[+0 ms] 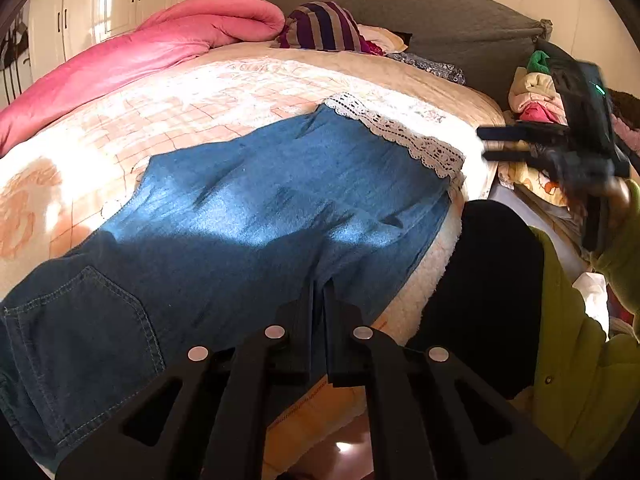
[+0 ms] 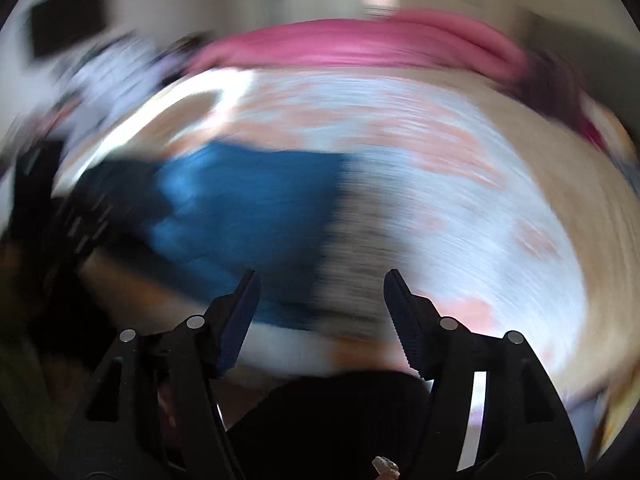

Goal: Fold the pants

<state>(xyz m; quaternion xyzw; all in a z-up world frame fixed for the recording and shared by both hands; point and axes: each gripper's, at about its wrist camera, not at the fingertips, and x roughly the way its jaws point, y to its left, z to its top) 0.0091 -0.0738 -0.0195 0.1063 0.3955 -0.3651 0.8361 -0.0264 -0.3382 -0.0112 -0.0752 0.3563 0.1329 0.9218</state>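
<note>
Blue denim pants [image 1: 256, 216] lie across the bed, white lace hem [image 1: 400, 136] at the far right, back pocket [image 1: 80, 320] at the near left. My left gripper [image 1: 319, 284] is shut on the pants' near edge at the bedside. My right gripper [image 1: 482, 144] hovers open and empty in the air beyond the lace hem. In the blurred right wrist view the right gripper [image 2: 320, 276] has its jaws wide apart over the pants [image 2: 248, 200] and the lace end.
The bed has a peach patterned cover [image 1: 200, 96]. A pink duvet [image 1: 160, 48] and striped cloth [image 1: 324, 26] lie at the back, before a grey headboard [image 1: 420, 12]. A clothes pile [image 1: 536, 96] stands right of the bed. White wardrobes [image 1: 100, 4] line the left wall.
</note>
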